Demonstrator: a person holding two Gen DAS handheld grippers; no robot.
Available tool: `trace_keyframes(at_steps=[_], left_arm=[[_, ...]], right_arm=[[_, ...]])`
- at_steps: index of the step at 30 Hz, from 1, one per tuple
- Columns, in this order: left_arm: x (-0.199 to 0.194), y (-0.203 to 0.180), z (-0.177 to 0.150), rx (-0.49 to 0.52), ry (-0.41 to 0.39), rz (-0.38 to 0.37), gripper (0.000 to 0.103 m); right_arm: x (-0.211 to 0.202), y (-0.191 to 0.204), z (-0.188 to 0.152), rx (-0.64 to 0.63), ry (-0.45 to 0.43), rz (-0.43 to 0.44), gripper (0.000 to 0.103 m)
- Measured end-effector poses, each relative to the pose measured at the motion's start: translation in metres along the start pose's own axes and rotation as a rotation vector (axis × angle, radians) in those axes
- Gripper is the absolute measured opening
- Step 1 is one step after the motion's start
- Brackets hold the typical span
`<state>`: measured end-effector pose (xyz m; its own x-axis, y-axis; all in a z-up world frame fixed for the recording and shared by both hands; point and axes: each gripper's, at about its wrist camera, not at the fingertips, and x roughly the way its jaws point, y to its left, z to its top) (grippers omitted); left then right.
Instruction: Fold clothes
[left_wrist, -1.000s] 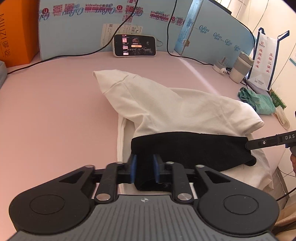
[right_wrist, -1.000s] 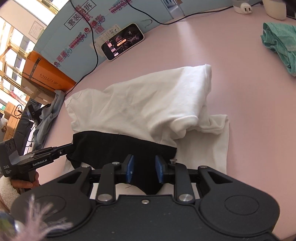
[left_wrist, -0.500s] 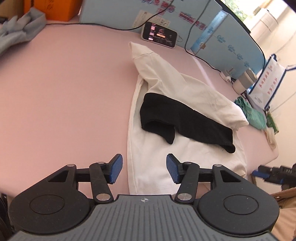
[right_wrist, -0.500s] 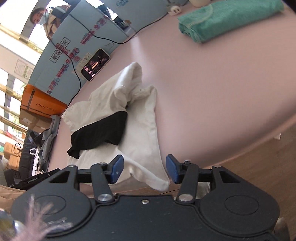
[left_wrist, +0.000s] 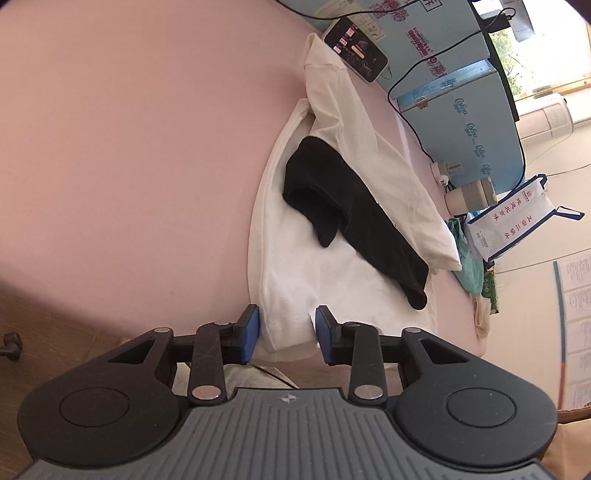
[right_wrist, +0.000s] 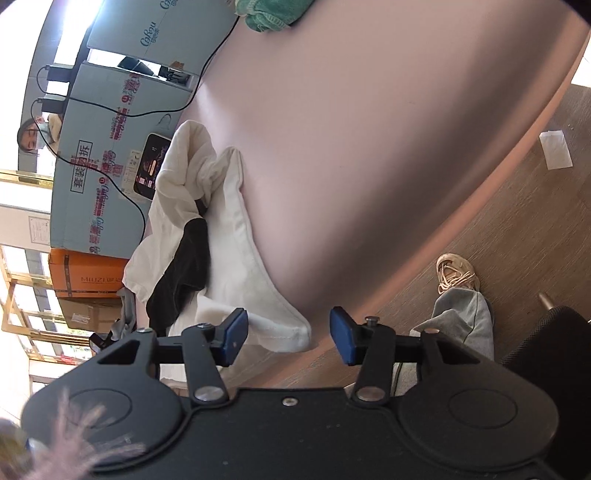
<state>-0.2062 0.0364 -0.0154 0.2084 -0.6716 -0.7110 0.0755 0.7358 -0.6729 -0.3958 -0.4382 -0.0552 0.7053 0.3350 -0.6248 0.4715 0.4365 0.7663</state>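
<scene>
The left gripper (left_wrist: 286, 334) points steeply down at the near edge of the pink table (left_wrist: 129, 147), rolled so the tabletop runs slantwise across its view; its jaws are closing, with the near left corner of the white garment (left_wrist: 332, 266) between the blue pads (left_wrist: 251, 332), though whether the pads already press the cloth cannot be told; the right gripper (right_wrist: 288, 334) tilts down in the same way over the near edge, its jaws standing apart, the garment's near right corner (right_wrist: 291, 328) lying between them and nearer the left pad, apparently untouched; the white garment lies loosely heaped from the near edge toward the far edge, and a black garment (left_wrist: 354, 221) lies across its middle; a phone (left_wrist: 356, 55) leans against pale blue boards (left_wrist: 461, 92) at the far edge, cables trailing past it; a green cloth (right_wrist: 273, 14) lies toward the far right corner, near a cup (left_wrist: 471, 195) and a white bag (left_wrist: 509, 221); beyond the table are wood floor (right_wrist: 535, 221), a grey trouser leg (right_wrist: 461, 321) and a pale shoe (right_wrist: 456, 275).
</scene>
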Motion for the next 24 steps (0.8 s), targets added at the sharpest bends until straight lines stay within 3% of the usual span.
trace_keyframes(at_steps=[4, 7, 10, 14, 24], left_arm=[[0.001, 0.006, -0.003, -0.043, 0.006, -0.002, 0.011], [-0.004, 0.011, -0.003, -0.098, -0.014, -0.01, 0.005], [-0.022, 0.01, 0.004, -0.145, -0.087, -0.089, 0.004], [-0.043, -0.006, 0.026, -0.141, -0.19, -0.179, 0.004], [-0.032, -0.059, 0.097, 0.051, -0.222, -0.233, 0.004]], right_arm=[[0.0, 0.008, -0.002, -0.034, 0.012, -0.013, 0.021], [-0.005, 0.013, -0.004, -0.055, 0.016, -0.019, 0.011], [-0.013, 0.025, -0.005, -0.103, 0.028, -0.018, 0.008], [-0.027, 0.035, 0.006, -0.088, -0.015, 0.058, 0.007], [-0.026, 0.071, 0.057, -0.035, -0.118, 0.216, 0.007]])
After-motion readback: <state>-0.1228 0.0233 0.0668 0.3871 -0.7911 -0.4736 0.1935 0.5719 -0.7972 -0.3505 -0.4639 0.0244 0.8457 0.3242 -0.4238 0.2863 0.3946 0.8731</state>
